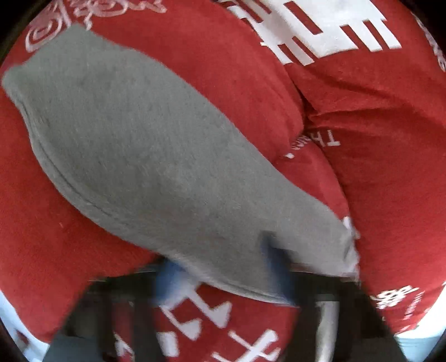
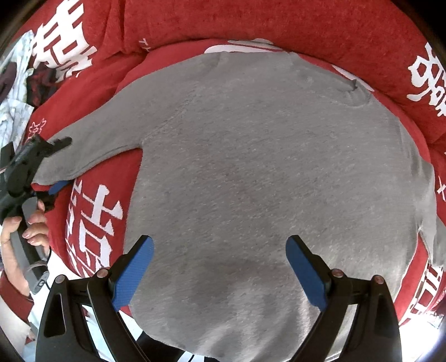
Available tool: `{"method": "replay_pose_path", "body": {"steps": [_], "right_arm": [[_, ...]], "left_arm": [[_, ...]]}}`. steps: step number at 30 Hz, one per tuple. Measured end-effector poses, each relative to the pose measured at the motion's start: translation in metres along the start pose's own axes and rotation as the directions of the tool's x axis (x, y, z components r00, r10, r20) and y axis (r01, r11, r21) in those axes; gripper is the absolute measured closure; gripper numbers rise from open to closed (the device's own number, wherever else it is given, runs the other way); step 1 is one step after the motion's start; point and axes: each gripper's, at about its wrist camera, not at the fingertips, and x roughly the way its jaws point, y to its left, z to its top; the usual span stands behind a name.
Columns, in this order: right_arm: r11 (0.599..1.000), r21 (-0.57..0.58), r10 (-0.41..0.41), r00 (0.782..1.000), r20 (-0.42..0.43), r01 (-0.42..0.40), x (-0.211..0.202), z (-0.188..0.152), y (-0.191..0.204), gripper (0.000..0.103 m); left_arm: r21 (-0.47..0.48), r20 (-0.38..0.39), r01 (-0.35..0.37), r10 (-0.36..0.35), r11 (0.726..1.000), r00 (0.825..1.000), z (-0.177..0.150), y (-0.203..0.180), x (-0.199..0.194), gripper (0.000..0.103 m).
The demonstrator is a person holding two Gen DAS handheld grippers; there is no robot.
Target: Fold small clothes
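Left claw [image 2: 57, 164] is clenching the sleeve [image 2: 92, 150] cuff — sleeve is running inward toward the sweater [image 2: 264, 172] body, where right claw [image 2: 220, 267] is hovering released.

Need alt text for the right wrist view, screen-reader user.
A small grey sweatshirt lies flat on a red blanket with white characters, seen from above between the open blue-padded right gripper. At the left edge, the left gripper, held by a hand, is closed on the end of one sleeve.

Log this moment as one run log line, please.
left gripper: shut on sleeve end | right gripper: open above grey sweater | surface: red blanket
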Motion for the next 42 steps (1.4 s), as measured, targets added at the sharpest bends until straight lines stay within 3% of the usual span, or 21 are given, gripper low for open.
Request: {"method": "replay_pose_path", "body": {"steps": [1,3,6,11,17,20,24,27,31,33,34,35,38,40,42], "right_arm": [[1.000,0.003,0.001,1.000,0.005,-0.001,-0.001,0.000,0.000,0.006],[1.000,0.014,0.001,1.000,0.013,-0.001,-0.005,-0.002,0.000,0.006],[0.999,0.032,0.008,1.000,0.029,-0.009,-0.010,-0.007,-0.003,0.006],[0.996,0.083,0.018,0.999,0.031,-0.020,-0.013,-0.019,-0.017,0.006],[0.987,0.159,0.028,0.998,0.056,-0.036,-0.022,-0.026,-0.057,0.006],[0.976,0.213,0.024,0.997,0.070,-0.039,-0.027,-0.028,-0.087,0.006],[0.956,0.290,0.011,0.996,0.086,-0.036,-0.034,-0.032,-0.133,0.006],[0.943,0.332,-0.010,0.996,0.086,-0.019,-0.034,-0.035,-0.165,0.006],[0.924,0.381,-0.028,0.997,0.067,0.001,-0.027,-0.042,-0.200,0.006],[0.917,0.400,-0.038,0.998,0.057,0.013,-0.022,-0.045,-0.213,0.006],[0.915,0.404,-0.042,0.998,0.054,0.017,-0.021,-0.046,-0.218,0.006],[0.913,0.407,-0.046,0.998,0.051,0.021,-0.019,-0.046,-0.222,0.006],[0.922,0.386,-0.063,0.996,0.060,0.035,-0.022,-0.037,-0.217,0.006],[0.940,0.340,-0.073,0.993,0.093,0.037,-0.028,-0.026,-0.208,0.006],[0.961,0.277,-0.065,0.988,0.138,0.024,-0.035,-0.014,-0.191,0.006]], "left_arm": [[0.009,-0.002,0.003,-0.003,1.000,1.000,0.002,0.001,0.002,0.094],[0.028,0.013,0.009,-0.009,1.000,1.000,0.002,0.005,-0.005,0.094],[0.147,0.064,-0.024,0.015,0.989,0.998,0.002,-0.014,-0.020,0.094],[0.365,0.138,-0.036,-0.016,0.930,0.990,-0.005,-0.080,-0.043,0.094],[0.596,0.116,0.056,-0.155,0.801,0.981,-0.044,-0.190,-0.054,0.095],[0.699,0.046,0.119,-0.210,0.706,0.977,-0.084,-0.253,-0.040,0.095],[0.765,-0.066,0.180,-0.202,0.619,0.977,-0.141,-0.305,-0.003,0.095],[0.803,-0.131,0.191,-0.145,0.565,0.981,-0.186,-0.329,0.030,0.095],[0.830,-0.147,0.128,-0.008,0.543,0.989,-0.217,-0.327,0.070,0.093],[0.850,-0.133,0.074,0.075,0.522,0.988,-0.226,-0.323,0.082,0.072],[0.851,-0.124,0.054,0.100,0.522,0.987,-0.227,-0.317,0.083,0.042],[0.848,-0.110,0.042,0.099,0.528,0.989,-0.224,-0.309,0.079,0.031],[0.850,-0.078,0.014,0.099,0.526,0.992,-0.215,-0.298,0.057,0.031],[0.835,-0.059,-0.007,0.102,0.551,0.993,-0.201,-0.286,0.038,0.031],[0.811,0.004,-0.076,0.124,0.580,0.992,-0.174,-0.272,0.018,0.031]]}}
